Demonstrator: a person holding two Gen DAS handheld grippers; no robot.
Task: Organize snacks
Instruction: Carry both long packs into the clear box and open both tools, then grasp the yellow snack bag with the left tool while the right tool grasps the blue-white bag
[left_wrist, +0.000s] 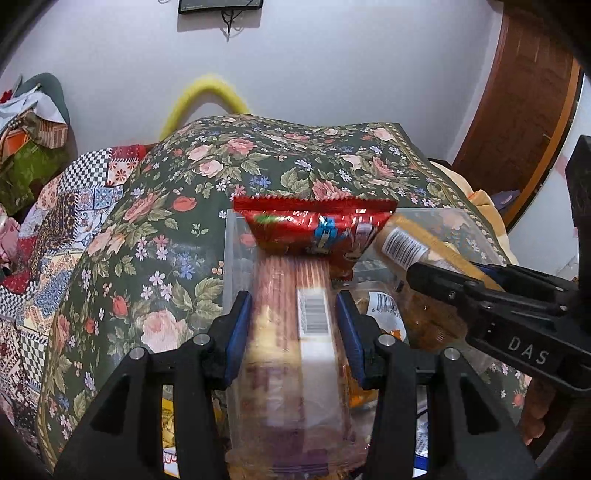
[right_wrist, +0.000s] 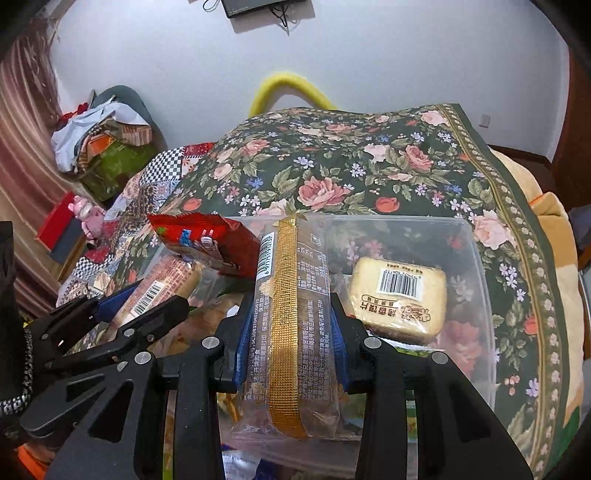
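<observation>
Floral bedspread (right_wrist: 369, 173) everywhere, white wall behind, and sitting on the cloth is a clear plastic bin (right_wrist: 476, 280) that is filling up with snacks.

Left gripper (left_wrist: 291, 325) has its blue pads squeezed on a long biscuit pack (left_wrist: 291, 332), barcode up, nose pointing into the bin's left side. Right gripper (right_wrist: 291, 343) is clamped on a clear-wrapped pack with a gold strip (right_wrist: 284, 314), hanging over the middle of the bin.

Already inside: a red snack bag (left_wrist: 314, 229) propped against the far wall on the left, and a small toast packet (right_wrist: 399, 299) lying flat on the right.

Both hands are loaded over one bin, and the right claw crosses close beside the left in the left view, so I'd say take turns. My read: slide the biscuit pack in lengthways, just under the red bag, lower it until it rests, then release. The gold-strip pack looks best laid in the gap between that and the toast packet. Wrappers look slippery and crushable, so go gently.
</observation>
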